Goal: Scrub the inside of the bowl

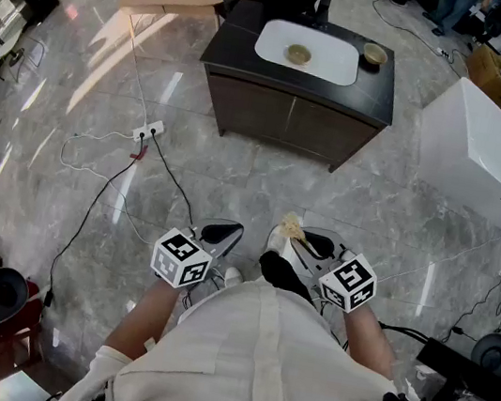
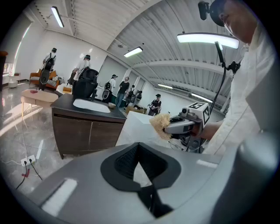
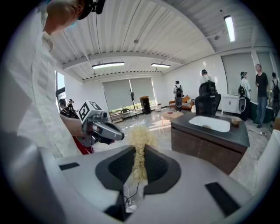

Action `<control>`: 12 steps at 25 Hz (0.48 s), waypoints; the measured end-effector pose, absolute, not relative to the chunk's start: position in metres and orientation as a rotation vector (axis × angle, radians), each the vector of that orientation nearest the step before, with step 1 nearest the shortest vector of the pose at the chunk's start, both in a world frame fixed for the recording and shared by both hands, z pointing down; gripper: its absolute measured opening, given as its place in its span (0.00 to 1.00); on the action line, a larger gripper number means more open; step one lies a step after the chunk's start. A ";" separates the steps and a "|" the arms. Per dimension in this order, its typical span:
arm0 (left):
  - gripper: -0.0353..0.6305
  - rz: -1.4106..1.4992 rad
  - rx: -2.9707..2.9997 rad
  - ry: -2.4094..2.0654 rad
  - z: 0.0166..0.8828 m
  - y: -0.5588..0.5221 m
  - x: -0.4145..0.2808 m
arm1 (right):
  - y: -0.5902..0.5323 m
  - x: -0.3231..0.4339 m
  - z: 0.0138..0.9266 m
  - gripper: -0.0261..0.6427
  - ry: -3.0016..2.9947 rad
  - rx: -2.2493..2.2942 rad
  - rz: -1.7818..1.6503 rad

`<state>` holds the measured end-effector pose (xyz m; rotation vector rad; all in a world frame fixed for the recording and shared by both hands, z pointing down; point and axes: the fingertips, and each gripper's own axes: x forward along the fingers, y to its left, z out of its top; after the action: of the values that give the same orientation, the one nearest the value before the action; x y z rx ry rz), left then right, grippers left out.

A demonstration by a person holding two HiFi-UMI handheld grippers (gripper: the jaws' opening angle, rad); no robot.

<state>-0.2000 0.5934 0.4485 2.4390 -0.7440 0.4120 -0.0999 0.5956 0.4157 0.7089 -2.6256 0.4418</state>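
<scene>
A fibrous scrubber (image 3: 140, 139) is clamped in the right gripper's (image 3: 139, 165) fingers. The left gripper's (image 2: 139, 168) fingers are pressed together, empty.

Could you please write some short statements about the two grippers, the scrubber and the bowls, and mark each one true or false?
1. The right gripper is shut on a pale fibrous scrubber. True.
2. The left gripper holds a bowl. False: its jaws are together with nothing between them.
3. A bowl sits in the white sink basin. True.
4. The scrubber is rubbing inside that bowl. False: both grippers are close to the person's body, well away from the cabinet.
5. The second bowl stands on the floor. False: it stands on the dark countertop, to the right of the basin.
</scene>
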 end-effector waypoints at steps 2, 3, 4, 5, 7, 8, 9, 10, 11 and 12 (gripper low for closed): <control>0.06 0.417 2.444 -0.743 0.449 0.569 -0.189 | 0.569 -0.091 0.417 0.11 -2.633 0.705 0.434; 0.06 0.420 2.446 -0.743 0.449 0.557 -0.183 | 0.555 -0.087 0.417 0.11 -2.638 0.703 0.430; 0.06 0.424 2.447 -0.743 0.448 0.545 -0.177 | 0.542 -0.082 0.417 0.11 -2.643 0.701 0.427; 0.06 0.430 2.449 -0.744 0.446 0.534 -0.170 | 0.527 -0.077 0.416 0.11 -2.651 0.698 0.421; 0.06 0.448 2.454 -0.747 0.443 0.509 -0.159 | 0.498 -0.066 0.412 0.11 -2.672 0.698 0.407; 0.06 0.459 2.454 -0.752 0.442 0.495 -0.155 | 0.482 -0.061 0.410 0.11 -2.684 0.701 0.404; 0.06 0.470 2.450 -0.761 0.441 0.480 -0.151 | 0.468 -0.056 0.408 0.11 -2.696 0.703 0.409; 0.06 0.478 2.446 -0.771 0.439 0.467 -0.146 | 0.457 -0.051 0.407 0.11 -2.706 0.701 0.418; 0.06 0.484 2.445 -0.780 0.436 0.454 -0.140 | 0.446 -0.045 0.405 0.11 -2.715 0.694 0.422; 0.06 0.490 2.451 -0.785 0.433 0.441 -0.134 | 0.436 -0.038 0.404 0.11 -2.721 0.687 0.416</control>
<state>-0.1337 0.4408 0.4334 2.4508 -0.7849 0.4902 -0.0380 0.4355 0.4040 0.6870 -2.7210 0.4163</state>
